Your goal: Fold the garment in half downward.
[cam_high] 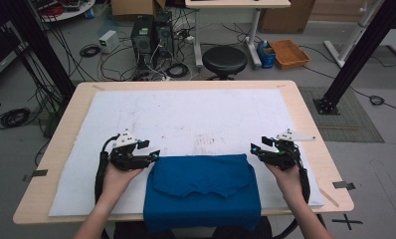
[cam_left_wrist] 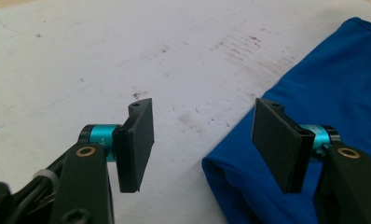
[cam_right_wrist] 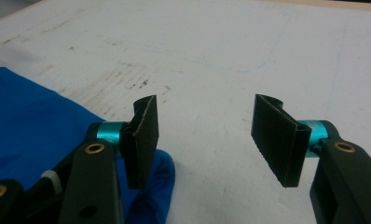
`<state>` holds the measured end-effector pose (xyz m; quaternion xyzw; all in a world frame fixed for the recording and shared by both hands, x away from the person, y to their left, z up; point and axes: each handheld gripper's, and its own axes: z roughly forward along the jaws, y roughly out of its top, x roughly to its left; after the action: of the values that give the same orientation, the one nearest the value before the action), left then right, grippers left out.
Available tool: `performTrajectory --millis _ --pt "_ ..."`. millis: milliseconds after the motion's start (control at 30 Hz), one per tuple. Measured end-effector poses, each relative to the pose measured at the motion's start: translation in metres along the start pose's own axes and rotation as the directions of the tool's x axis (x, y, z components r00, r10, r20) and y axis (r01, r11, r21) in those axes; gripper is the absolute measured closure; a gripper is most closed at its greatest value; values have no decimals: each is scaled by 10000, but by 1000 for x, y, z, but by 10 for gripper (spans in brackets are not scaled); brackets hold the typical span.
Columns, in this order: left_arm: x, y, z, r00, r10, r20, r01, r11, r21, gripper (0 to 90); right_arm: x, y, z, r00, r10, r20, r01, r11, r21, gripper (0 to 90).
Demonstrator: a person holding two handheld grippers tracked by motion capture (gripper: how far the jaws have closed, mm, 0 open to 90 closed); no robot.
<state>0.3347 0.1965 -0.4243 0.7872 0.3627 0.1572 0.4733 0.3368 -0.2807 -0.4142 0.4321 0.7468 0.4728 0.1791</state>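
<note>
I had the left gripper (cam_high: 153, 154) released, jaws apart, at the left top corner of the folded blue cloth (cam_high: 202, 189). The cloth lay on the white mat's (cam_high: 186, 114) near edge. My right gripper (cam_high: 255, 148) hung released off the cloth's right corner.

Floor: grey, strewn with cables (cam_high: 94, 50).
Furniture: black stool (cam_high: 224, 60), computer towers (cam_high: 151, 34), orange tray (cam_high: 289, 53).
</note>
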Motion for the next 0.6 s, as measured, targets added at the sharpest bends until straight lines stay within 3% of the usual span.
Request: performTrajectory --millis 233,400,467,600 --pt "-1 -11 12 9985 -413 362 374 9940 1025 458 11 -9 16 9991 119 -399 -85 9965 830 461" --pt "-3 -13 19 9966 -635 531 560 9897 1320 490 13 -11 28 9986 329 -418 -270 9905 1348 464" --pt "-3 -14 19 9954 -652 708 545 9882 1433 552 13 -12 32 9985 393 -379 -330 9875 1542 470" --pt "-6 -15 21 9952 -526 831 391 9870 1561 646 10 -15 37 9974 474 -545 -360 9806 1928 591"
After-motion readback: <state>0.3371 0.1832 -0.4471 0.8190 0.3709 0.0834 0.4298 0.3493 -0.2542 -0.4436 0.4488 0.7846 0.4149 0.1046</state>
